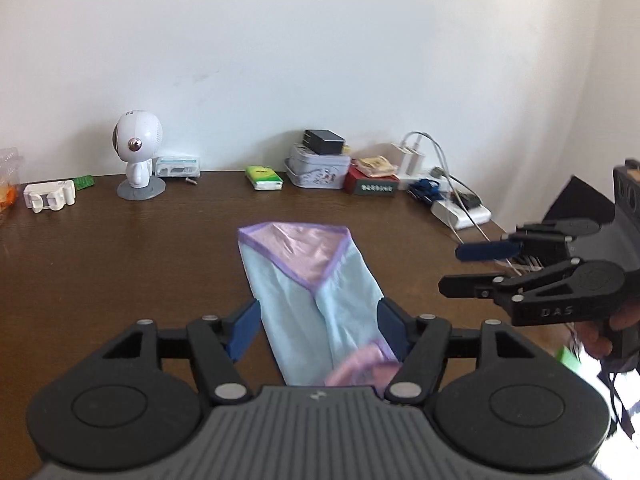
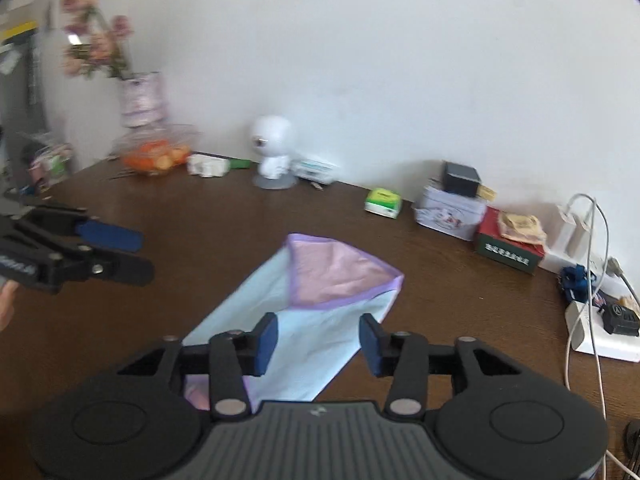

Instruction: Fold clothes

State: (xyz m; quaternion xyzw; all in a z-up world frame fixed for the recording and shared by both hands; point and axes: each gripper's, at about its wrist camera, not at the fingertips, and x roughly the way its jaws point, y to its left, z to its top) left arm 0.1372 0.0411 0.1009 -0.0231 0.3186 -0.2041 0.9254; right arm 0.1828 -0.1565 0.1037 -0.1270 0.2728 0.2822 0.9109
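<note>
A light blue garment [image 1: 288, 276] with a pink panel and purple trim lies folded into a long strip on the brown table [image 1: 120, 260]. My left gripper [image 1: 319, 308] hovers over its near end, jaws open; the cloth shows between the blue pads [image 1: 246, 328] but they do not touch it. My right gripper [image 1: 450, 268] hangs to the right of the garment, held by a hand, also open. In the right wrist view the garment [image 2: 332, 268] runs away diagonally under my open right gripper [image 2: 318, 320]. My left gripper [image 2: 146, 256] is at the left there, empty.
Along the wall stand a white figurine [image 1: 136, 152], a green tissue pack [image 1: 264, 178], a tin box [image 1: 318, 170], a red box [image 1: 372, 188] and a power strip with cables [image 1: 460, 210]. A flower vase [image 2: 142, 96] and a fruit bowl [image 2: 156, 156] sit far left.
</note>
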